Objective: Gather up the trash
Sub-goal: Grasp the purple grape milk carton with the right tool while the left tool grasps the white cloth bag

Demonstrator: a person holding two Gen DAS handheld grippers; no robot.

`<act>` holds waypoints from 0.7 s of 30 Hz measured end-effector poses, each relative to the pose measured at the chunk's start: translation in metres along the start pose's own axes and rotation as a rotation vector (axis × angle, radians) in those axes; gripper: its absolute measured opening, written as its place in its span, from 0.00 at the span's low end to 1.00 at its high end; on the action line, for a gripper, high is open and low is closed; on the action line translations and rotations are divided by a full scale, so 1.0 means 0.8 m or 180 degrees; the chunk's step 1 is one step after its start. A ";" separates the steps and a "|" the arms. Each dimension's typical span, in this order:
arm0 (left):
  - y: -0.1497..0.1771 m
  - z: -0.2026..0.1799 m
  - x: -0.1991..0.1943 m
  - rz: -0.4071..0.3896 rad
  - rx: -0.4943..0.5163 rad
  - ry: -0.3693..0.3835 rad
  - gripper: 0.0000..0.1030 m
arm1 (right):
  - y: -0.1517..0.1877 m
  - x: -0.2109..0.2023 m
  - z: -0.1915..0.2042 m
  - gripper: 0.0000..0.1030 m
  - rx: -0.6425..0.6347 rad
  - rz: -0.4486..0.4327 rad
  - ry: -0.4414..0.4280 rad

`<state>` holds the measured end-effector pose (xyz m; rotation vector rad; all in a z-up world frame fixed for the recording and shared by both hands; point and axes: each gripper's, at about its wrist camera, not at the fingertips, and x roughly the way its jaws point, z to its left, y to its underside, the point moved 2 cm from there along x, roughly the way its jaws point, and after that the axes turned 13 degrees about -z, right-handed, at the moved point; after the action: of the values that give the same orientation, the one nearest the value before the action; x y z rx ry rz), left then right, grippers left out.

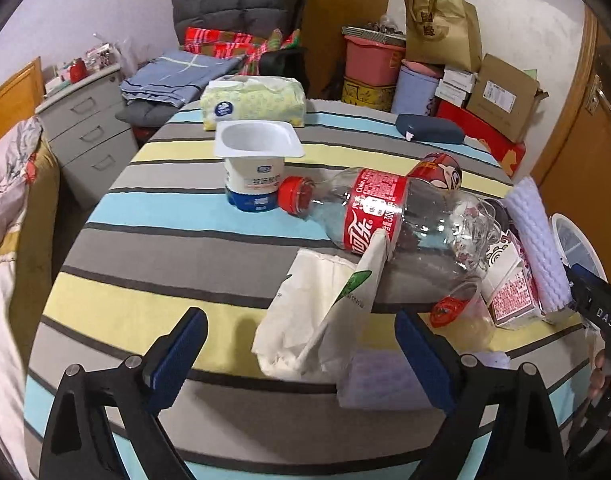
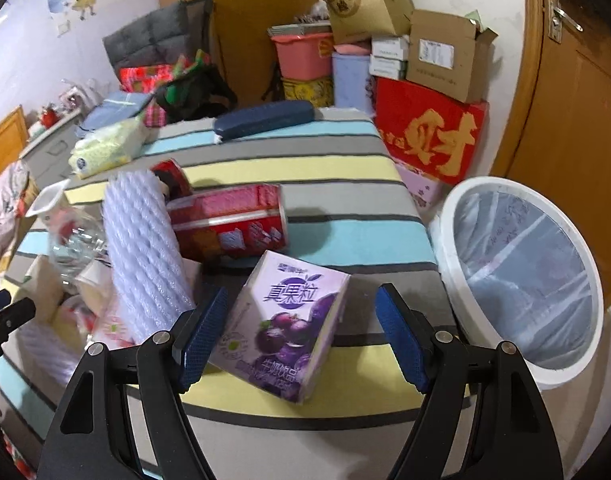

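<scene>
My left gripper (image 1: 301, 344) is open around a crumpled white paper bag (image 1: 317, 312) on the striped table (image 1: 145, 208). Behind the bag lie an empty cola bottle (image 1: 389, 216), a yogurt cup (image 1: 257, 168), a red can (image 1: 437, 168) and a small carton (image 1: 509, 288). My right gripper (image 2: 301, 332) is open around a purple milk-drink carton (image 2: 285, 324) that lies on the table (image 2: 345, 236); its left pad is close to the carton. A red tube can (image 2: 229, 220) and white foam netting (image 2: 141, 256) lie behind it. The white trash bin (image 2: 521, 280) stands right of the table.
A tissue pack (image 1: 253, 102) and a dark blue case (image 1: 431, 128) lie at the table's far side. Boxes, a red gift box (image 2: 429, 132) and a paper bag are stacked by the wall. Grey drawers (image 1: 85, 132) stand left. A wooden door (image 2: 573, 100) is on the right.
</scene>
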<state>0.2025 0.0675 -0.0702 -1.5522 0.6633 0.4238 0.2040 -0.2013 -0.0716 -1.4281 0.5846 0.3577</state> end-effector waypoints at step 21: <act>-0.001 -0.008 0.035 0.0346 -0.0029 0.0155 0.58 | 0.015 -0.020 -0.004 0.54 -0.0018 0.0014 -0.0083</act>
<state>0.2239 0.0570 -0.0867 -1.5436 0.7869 0.4722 0.1839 -0.2014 -0.0723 -1.4259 0.5658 0.3812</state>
